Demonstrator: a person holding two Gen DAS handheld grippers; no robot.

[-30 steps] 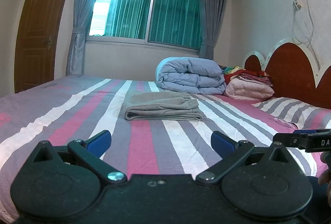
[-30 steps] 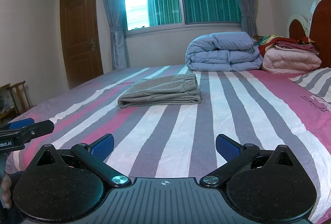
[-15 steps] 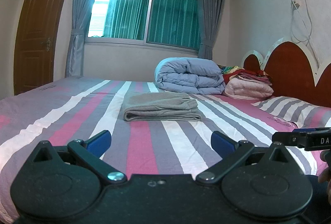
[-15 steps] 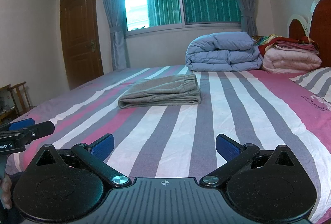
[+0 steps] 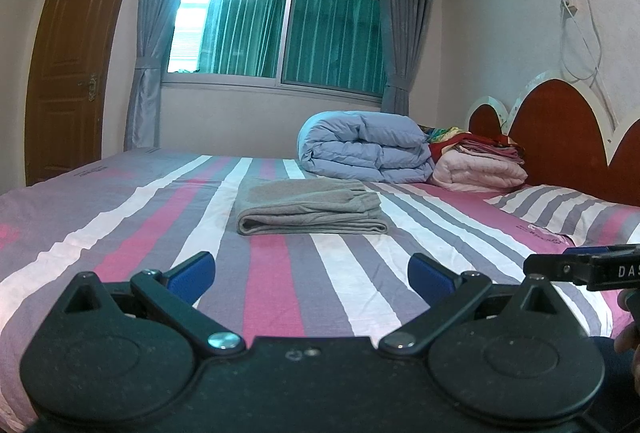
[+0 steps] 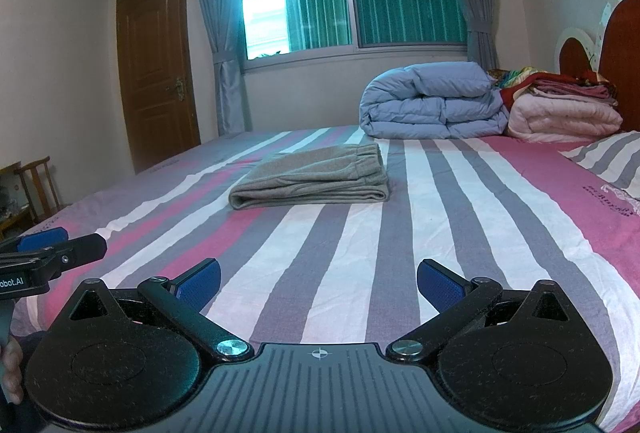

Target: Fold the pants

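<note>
Grey pants lie folded in a neat rectangle in the middle of the striped bed; they also show in the right wrist view. My left gripper is open and empty, held back near the bed's front edge, well short of the pants. My right gripper is open and empty too, also near the front edge. Each gripper's tip shows at the edge of the other's view: the right one and the left one.
A folded blue duvet and a stack of pink and red blankets sit at the far end by the red headboard. A striped pillow lies at right. A wooden door and chair stand left.
The left wrist view has tilted slightly upward. The pants and the right gripper have not moved.
</note>
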